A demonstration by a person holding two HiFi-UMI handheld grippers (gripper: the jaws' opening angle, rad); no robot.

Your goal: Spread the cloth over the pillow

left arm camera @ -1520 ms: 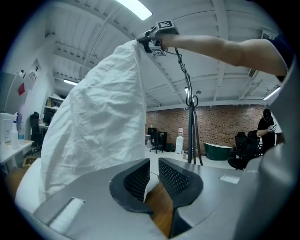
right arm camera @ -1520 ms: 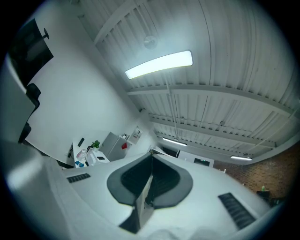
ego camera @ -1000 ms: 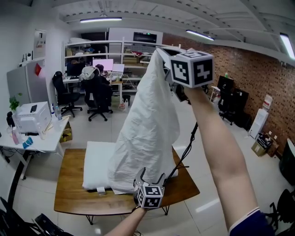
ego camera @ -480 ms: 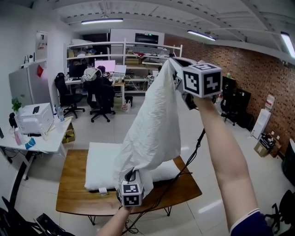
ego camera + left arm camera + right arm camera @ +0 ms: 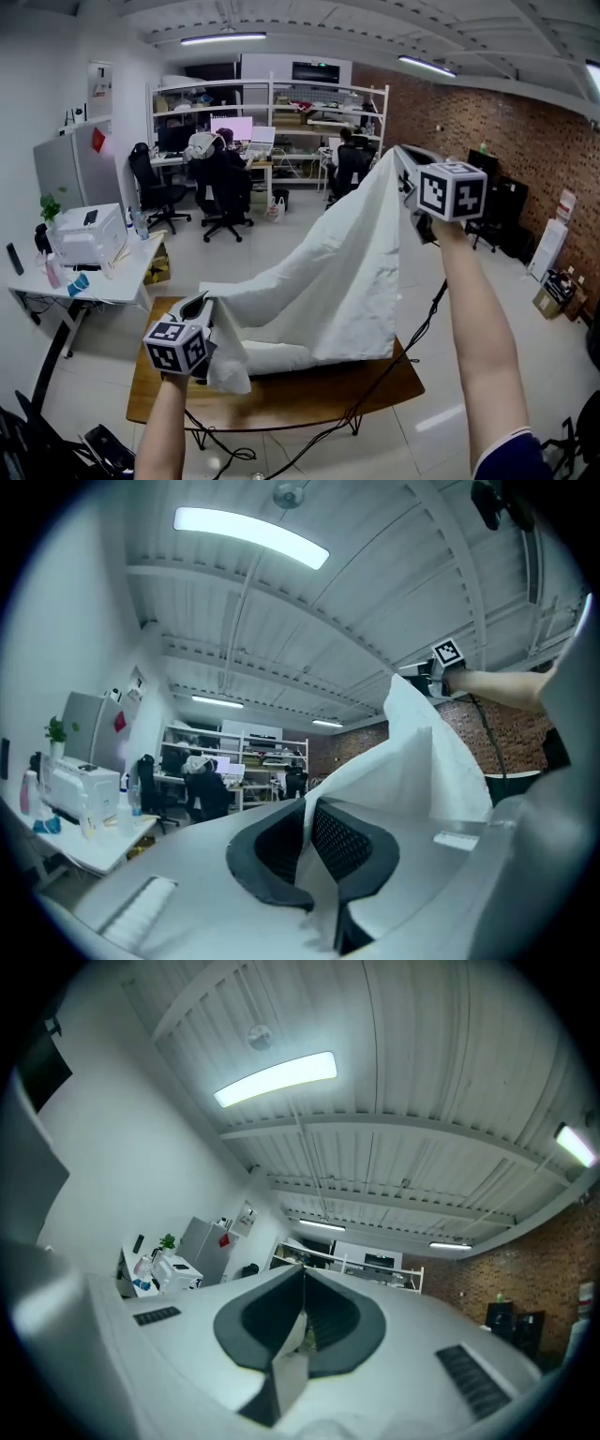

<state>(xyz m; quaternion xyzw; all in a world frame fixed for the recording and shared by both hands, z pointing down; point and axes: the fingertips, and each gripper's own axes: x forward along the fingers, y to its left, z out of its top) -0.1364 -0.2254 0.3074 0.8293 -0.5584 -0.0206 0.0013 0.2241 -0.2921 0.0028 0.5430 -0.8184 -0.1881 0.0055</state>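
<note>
A white cloth (image 5: 328, 281) hangs stretched in the air between my two grippers. My left gripper (image 5: 195, 307) is low at the left, shut on the cloth's lower corner, which shows pinched between its fingers (image 5: 352, 841) in the left gripper view. Raised high at the right, my right gripper (image 5: 406, 157) is shut on the upper corner; a strip of cloth (image 5: 289, 1363) sits between its jaws. The white pillow (image 5: 272, 357) lies on the wooden table (image 5: 291, 401), mostly hidden behind the cloth.
A black cable (image 5: 417, 326) runs from the right gripper down across the table's right end. A white desk with a printer (image 5: 87, 234) stands at the left. Office chairs, a seated person (image 5: 214, 178) and shelves are at the back; a brick wall is at the right.
The left gripper, open under the hanging cloth a second ago, shut on its lower corner and pulled it left. The right gripper moved right and lower. The cloth now spreads wide.
</note>
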